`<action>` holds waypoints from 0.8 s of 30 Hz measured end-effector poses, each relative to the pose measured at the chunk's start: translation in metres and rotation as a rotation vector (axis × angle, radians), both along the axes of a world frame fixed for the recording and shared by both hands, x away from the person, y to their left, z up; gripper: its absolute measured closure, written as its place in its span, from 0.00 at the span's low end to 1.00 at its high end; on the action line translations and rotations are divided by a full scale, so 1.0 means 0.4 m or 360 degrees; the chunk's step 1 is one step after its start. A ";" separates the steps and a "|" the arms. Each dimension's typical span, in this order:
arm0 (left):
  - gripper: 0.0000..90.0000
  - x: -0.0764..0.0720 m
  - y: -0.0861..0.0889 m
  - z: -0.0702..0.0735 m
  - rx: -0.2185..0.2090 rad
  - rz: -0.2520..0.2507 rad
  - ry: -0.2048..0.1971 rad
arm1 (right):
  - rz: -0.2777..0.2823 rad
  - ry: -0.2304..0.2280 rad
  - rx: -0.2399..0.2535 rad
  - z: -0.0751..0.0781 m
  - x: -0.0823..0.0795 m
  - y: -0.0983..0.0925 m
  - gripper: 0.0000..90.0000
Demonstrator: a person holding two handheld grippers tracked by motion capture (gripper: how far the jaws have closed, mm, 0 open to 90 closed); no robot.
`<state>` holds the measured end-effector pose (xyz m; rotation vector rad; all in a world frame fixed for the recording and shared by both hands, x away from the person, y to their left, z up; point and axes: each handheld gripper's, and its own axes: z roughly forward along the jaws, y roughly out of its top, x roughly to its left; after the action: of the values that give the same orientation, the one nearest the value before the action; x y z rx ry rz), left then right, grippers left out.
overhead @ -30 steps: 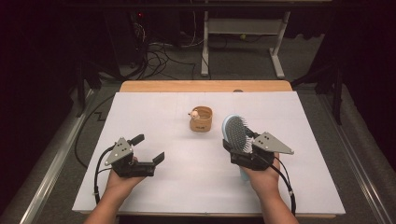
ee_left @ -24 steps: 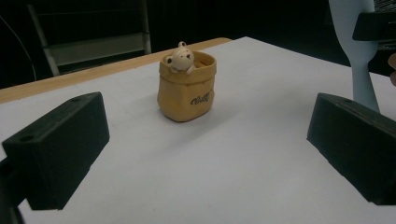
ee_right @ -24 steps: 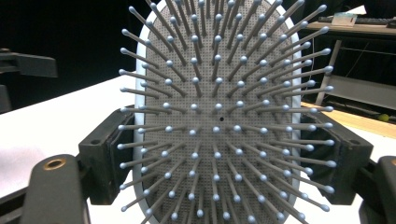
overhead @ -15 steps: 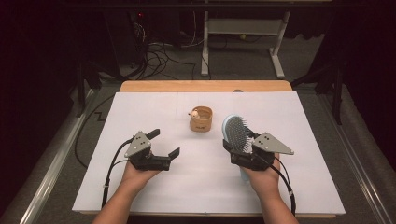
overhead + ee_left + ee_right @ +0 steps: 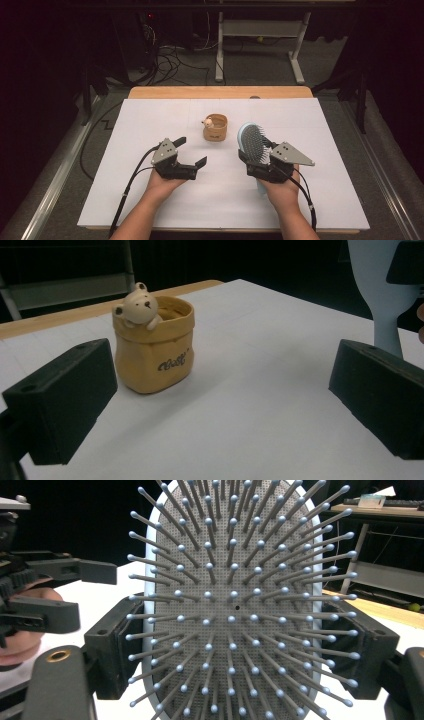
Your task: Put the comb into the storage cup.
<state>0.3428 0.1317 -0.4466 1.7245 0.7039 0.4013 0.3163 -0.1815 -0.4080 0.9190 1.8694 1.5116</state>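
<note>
A pale blue hairbrush (image 5: 252, 140) stands upright with my right gripper (image 5: 255, 151) shut on the sides of its head; its grey bristle pad (image 5: 235, 605) faces the right gripper (image 5: 240, 650) camera. A small tan sack-shaped pot (image 5: 215, 128) with a bear figure on its rim stands upright at mid-table. My left gripper (image 5: 190, 151) hovers open, left of the brush and just short of the pot. In the left gripper view the pot (image 5: 155, 352) lies ahead, left of centre between the wide jaws of the left gripper (image 5: 222, 370). The brush handle (image 5: 380, 300) rises at the right.
A white sheet (image 5: 150, 115) covers the table, with a wooden edge (image 5: 220, 92) at the far side. Cables and a metal stand (image 5: 260, 35) lie on the dark floor beyond. The left gripper (image 5: 45, 595) appears at the left of the right gripper view.
My left gripper has moved right and slightly forward, toward the middle of the table and the pot, still open. The right gripper and brush have not moved.
</note>
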 end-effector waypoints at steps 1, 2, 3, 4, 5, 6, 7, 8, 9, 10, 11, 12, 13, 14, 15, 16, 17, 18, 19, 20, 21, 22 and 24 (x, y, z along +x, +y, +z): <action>0.00 0.000 -0.006 -0.001 -0.0008 -0.0007 0.0003 | 0.0001 -0.0004 -0.0003 0.001 -0.001 0.001 0.23; 0.00 -0.001 -0.010 -0.001 -0.0009 -0.0014 0.0000 | 0.0000 -0.0006 -0.0009 0.002 -0.002 0.002 0.23; 0.00 -0.003 -0.014 -0.001 -0.0009 -0.0026 -0.0007 | 0.0003 -0.0012 -0.0011 0.003 -0.004 0.003 0.23; 0.00 -0.004 -0.017 -0.002 -0.0006 -0.0032 -0.0012 | 0.0002 -0.0012 -0.0017 0.003 -0.006 0.004 0.23; 0.00 -0.004 -0.019 -0.002 0.0001 -0.0029 -0.0006 | 0.0002 -0.0021 -0.0024 0.004 -0.007 0.006 0.23; 0.00 -0.004 -0.018 -0.002 0.0003 -0.0028 0.0003 | 0.0003 -0.0031 -0.0031 0.005 -0.008 0.007 0.23; 0.00 -0.004 -0.017 -0.002 0.0001 -0.0036 0.0014 | 0.0002 -0.0029 -0.0030 0.006 -0.009 0.008 0.23; 0.00 -0.004 -0.015 -0.002 0.0010 -0.0040 0.0021 | 0.0004 -0.0029 -0.0028 0.006 -0.010 0.008 0.23; 0.00 -0.006 -0.014 -0.002 0.0027 -0.0040 0.0020 | 0.0002 -0.0034 -0.0034 0.007 -0.011 0.009 0.23; 0.00 -0.007 -0.013 -0.002 0.0042 -0.0041 0.0024 | 0.0003 -0.0036 -0.0032 0.007 -0.011 0.010 0.23; 0.00 -0.007 -0.012 -0.003 0.0049 -0.0043 0.0032 | 0.0004 -0.0038 -0.0033 0.007 -0.012 0.011 0.23; 0.00 -0.008 -0.012 -0.004 0.0051 -0.0046 0.0038 | 0.0006 -0.0042 -0.0037 0.007 -0.012 0.012 0.23; 0.00 -0.009 -0.013 -0.005 0.0056 -0.0049 0.0042 | 0.0005 -0.0045 -0.0039 0.008 -0.012 0.014 0.23; 0.00 -0.010 -0.015 -0.007 0.0068 -0.0053 0.0039 | 0.0008 -0.0052 -0.0039 0.009 -0.009 0.017 0.23; 0.00 -0.010 -0.016 -0.008 0.0070 -0.0054 0.0040 | 0.0005 -0.0050 -0.0041 0.010 -0.007 0.022 0.23; 0.00 -0.010 -0.015 -0.009 0.0065 -0.0056 0.0045 | 0.0007 -0.0064 -0.0055 0.013 -0.001 0.026 0.23; 0.00 -0.010 -0.015 -0.009 0.0052 -0.0060 0.0048 | -0.0002 -0.0071 -0.0065 0.017 0.005 0.032 0.23; 0.00 -0.010 -0.014 -0.009 0.0044 -0.0060 0.0049 | -0.0004 -0.0082 -0.0063 0.021 0.012 0.038 0.23; 0.00 -0.011 -0.013 -0.007 0.0041 -0.0062 0.0047 | -0.0001 -0.0084 -0.0051 0.025 0.019 0.045 0.23; 0.00 -0.013 -0.013 -0.006 0.0038 -0.0065 0.0044 | 0.0005 -0.0093 -0.0045 0.029 0.027 0.054 0.23; 0.00 -0.015 -0.012 -0.004 0.0038 -0.0069 0.0040 | 0.0006 -0.0102 -0.0055 0.033 0.034 0.063 0.23; 0.00 -0.018 -0.012 -0.003 0.0033 -0.0070 0.0037 | 0.0010 -0.0111 -0.0066 0.036 0.039 0.073 0.23; 0.00 -0.023 -0.010 0.002 0.0033 -0.0083 0.0026 | 0.0024 -0.0132 -0.0080 0.039 0.042 0.090 0.23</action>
<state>0.3337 0.1276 -0.4458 1.7637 0.6672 0.3597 0.3331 -0.1455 -0.3924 0.8088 1.8503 1.4818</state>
